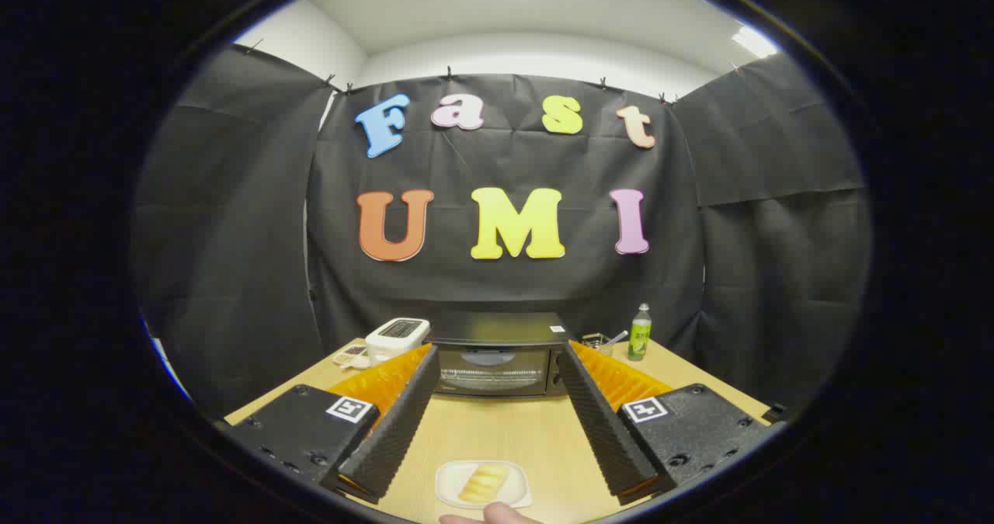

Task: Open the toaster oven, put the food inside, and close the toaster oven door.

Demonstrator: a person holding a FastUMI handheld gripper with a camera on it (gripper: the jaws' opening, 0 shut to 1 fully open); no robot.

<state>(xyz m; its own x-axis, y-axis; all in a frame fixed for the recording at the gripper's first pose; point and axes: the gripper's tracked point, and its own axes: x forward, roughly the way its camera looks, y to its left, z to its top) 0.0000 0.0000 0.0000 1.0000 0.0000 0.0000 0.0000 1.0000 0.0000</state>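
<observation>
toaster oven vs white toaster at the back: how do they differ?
The toaster oven is black and the wider of the two, glass door shut, straight beyond the open gripper. The white toaster is smaller, slots on top, standing at the oven's side. Both sit at the far end of the table.

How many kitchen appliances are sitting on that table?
2: a black toaster oven beyond the open claw, door shut, and a white toaster beside it. Others may be hidden behind them.
</observation>
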